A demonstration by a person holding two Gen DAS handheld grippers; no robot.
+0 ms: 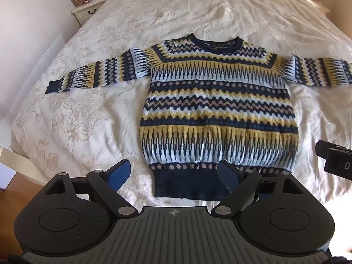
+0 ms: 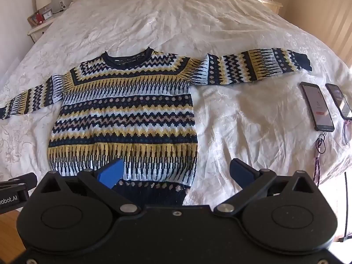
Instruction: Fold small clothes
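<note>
A knitted sweater (image 1: 215,110) (image 2: 123,114) in navy, yellow and pale blue bands lies flat on the white bedspread (image 1: 88,114), front up, both sleeves spread out sideways. Its navy hem (image 1: 187,184) faces me. My left gripper (image 1: 173,176) hovers open above the hem's left part, nothing between its blue pads. My right gripper (image 2: 176,173) is open too, held over the hem's right corner (image 2: 182,189), with nothing pinched. The right gripper's body (image 1: 334,160) shows at the right edge of the left wrist view.
Two phones (image 2: 316,107) (image 2: 340,101) lie on the bed to the right of the sweater, with a lanyard (image 2: 320,151) trailing from one. A nightstand (image 1: 88,6) with a lamp and clock stands at the far left, another nightstand (image 2: 267,1) at the far right. Wooden floor (image 1: 13,200) shows below the bed's near edge.
</note>
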